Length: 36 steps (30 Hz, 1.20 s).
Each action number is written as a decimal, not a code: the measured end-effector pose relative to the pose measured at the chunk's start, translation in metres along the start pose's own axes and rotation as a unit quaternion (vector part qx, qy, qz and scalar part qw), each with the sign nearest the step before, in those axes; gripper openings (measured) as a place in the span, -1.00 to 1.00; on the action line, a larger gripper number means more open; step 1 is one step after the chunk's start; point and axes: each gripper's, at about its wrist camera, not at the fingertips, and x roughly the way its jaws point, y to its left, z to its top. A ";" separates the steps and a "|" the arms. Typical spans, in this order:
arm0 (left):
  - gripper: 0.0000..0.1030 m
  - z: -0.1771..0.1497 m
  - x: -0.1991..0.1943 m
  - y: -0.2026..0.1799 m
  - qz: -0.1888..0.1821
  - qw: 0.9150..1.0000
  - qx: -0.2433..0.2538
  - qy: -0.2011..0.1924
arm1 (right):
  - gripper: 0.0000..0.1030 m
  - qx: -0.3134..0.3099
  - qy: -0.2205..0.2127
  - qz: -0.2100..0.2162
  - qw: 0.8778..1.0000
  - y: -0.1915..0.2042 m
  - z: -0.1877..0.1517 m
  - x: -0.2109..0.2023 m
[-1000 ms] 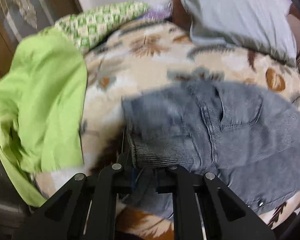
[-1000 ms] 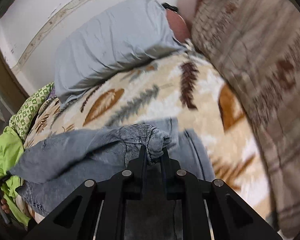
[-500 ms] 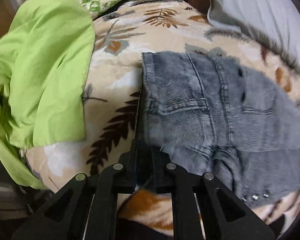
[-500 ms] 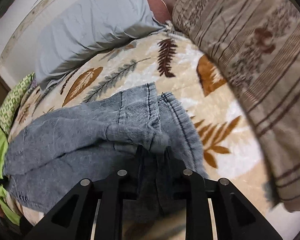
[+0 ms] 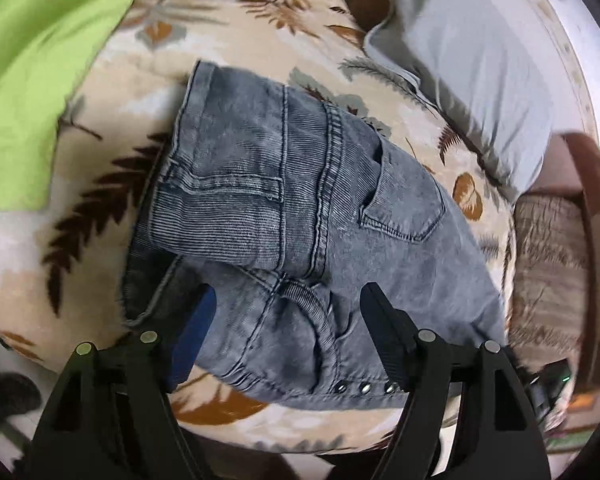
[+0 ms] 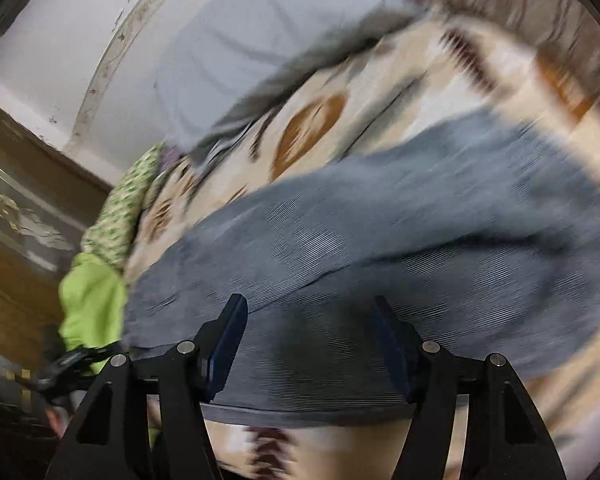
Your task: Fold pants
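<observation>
Grey-blue denim pants point(image 5: 300, 216) lie folded in layers on a cream leaf-print blanket point(image 5: 112, 208). A back pocket point(image 5: 404, 204) faces up and a folded layer lies over the near waistband. My left gripper point(image 5: 286, 300) is open and empty, its fingers spread just above the pants' near edge. In the blurred right wrist view the pants point(image 6: 380, 248) fill the middle. My right gripper point(image 6: 308, 312) is open and empty over their near edge.
A bright green cloth point(image 5: 40, 72) lies to the left of the pants. A grey pillow point(image 5: 472, 64) lies beyond them, against the white wall. A brown patterned blanket point(image 5: 548, 264) is on the right. A wooden cabinet point(image 6: 16, 216) stands at the left.
Both grippers were shut on the denim and have opened and let go. The folded layer now rests on the pants. The right gripper is moving fast, its view blurred.
</observation>
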 end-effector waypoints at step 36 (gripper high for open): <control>-0.76 0.003 -0.032 -0.023 0.014 0.997 0.020 -0.067 | -0.99 0.038 -0.026 0.127 0.991 0.049 -0.013 0.032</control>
